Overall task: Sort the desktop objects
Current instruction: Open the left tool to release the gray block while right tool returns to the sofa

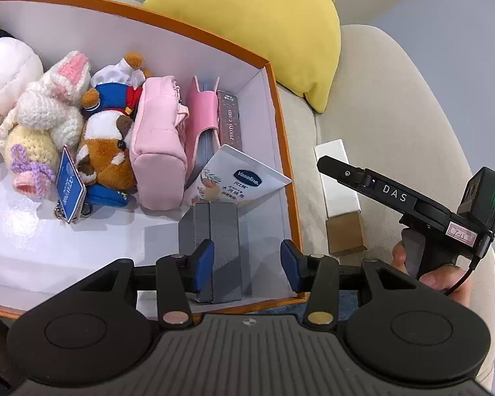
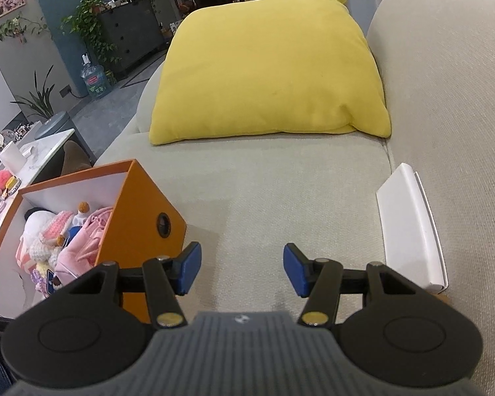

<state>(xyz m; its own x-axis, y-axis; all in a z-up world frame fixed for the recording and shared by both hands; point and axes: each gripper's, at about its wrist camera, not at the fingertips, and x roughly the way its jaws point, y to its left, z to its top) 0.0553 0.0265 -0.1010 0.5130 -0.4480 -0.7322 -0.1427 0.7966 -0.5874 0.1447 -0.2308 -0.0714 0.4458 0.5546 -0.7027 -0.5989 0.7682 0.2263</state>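
An orange box [image 1: 282,105] with a white inside stands on a beige sofa. It holds plush toys [image 1: 49,109], a pink pouch [image 1: 156,145], a pink case [image 1: 199,122], a Vaseline card [image 1: 244,178] and a grey box [image 1: 216,247]. My left gripper [image 1: 247,265] is open above the grey box, its left pad against the box, its right pad apart. A white box [image 1: 338,178] lies on the sofa right of the orange box; it also shows in the right wrist view [image 2: 409,224]. My right gripper [image 2: 242,269] is open and empty over the sofa seat, beside the orange box [image 2: 142,211].
A yellow cushion [image 2: 267,66] leans at the back of the sofa [image 2: 280,191]. A brown block [image 1: 345,234] lies under the white box's near end. A side table [image 2: 39,151] with small items stands left of the sofa.
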